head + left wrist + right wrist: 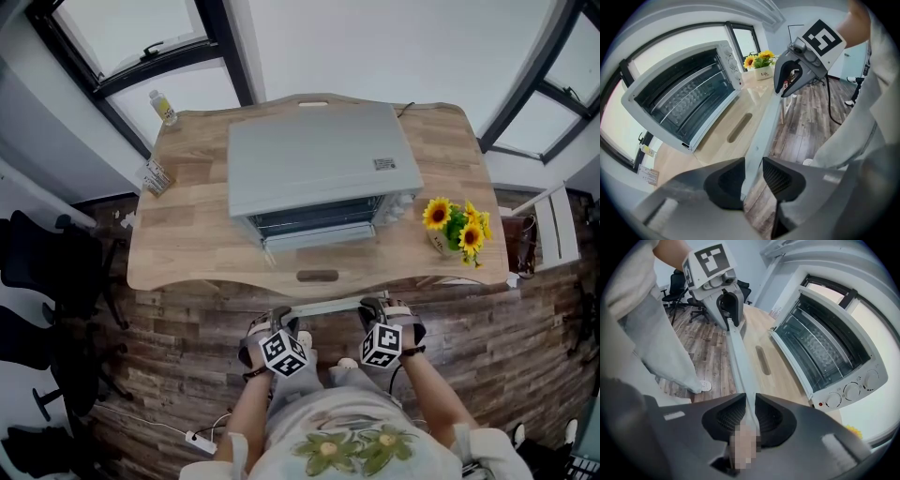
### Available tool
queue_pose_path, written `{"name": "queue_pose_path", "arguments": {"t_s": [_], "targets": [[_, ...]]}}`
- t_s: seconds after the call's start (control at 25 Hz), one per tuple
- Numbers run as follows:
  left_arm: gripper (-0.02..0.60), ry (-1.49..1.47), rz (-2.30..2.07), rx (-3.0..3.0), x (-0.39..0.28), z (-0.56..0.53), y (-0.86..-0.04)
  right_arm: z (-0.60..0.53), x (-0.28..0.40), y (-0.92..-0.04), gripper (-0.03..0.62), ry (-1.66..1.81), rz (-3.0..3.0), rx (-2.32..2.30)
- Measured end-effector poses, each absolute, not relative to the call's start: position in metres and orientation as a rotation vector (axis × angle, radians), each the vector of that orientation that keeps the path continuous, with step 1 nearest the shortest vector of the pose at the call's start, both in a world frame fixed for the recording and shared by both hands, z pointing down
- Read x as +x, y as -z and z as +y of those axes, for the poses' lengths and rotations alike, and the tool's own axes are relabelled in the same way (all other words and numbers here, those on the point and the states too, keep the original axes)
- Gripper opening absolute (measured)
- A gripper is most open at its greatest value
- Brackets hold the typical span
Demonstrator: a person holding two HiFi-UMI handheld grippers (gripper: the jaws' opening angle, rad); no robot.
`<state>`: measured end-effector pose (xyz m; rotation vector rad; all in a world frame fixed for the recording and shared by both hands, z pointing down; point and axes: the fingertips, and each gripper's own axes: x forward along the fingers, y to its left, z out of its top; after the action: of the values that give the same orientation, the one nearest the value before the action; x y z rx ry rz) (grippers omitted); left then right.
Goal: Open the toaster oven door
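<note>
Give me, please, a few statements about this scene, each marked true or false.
1. The left gripper and right gripper grip one gray bar. True.
2. The oven has its door hanging open. False: it is shut.
3. The sunflowers stand left of the oven. False: they stand to its right.
4. A bottle stands at the table's far left corner. True.
</note>
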<state>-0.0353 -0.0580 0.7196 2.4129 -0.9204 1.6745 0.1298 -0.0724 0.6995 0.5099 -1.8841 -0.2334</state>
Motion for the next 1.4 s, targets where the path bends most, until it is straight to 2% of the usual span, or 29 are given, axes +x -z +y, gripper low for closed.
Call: {"name": "queue_pose_path", "arguments": {"t_s": [0.76, 1.16, 1.4], "targets": [[0.115, -1.746, -0.859, 2.389, -0.034, -0.056, -0.752, -0.074, 0.132, -0.733, 0.063, 0.206, -1.831, 0.494], [0.069, -1.737, -0.855, 2.373, -0.038, -0.055, -0.761, -0.073, 0.138, -0.748, 0.048, 0.157, -1.804, 0.487], [0.067, -1.696, -0.846, 2.363, -0.037, -0.055, -0.763, -0.075, 0.139, -0.748, 0.048, 0.114, -1.810, 0.507]]}}
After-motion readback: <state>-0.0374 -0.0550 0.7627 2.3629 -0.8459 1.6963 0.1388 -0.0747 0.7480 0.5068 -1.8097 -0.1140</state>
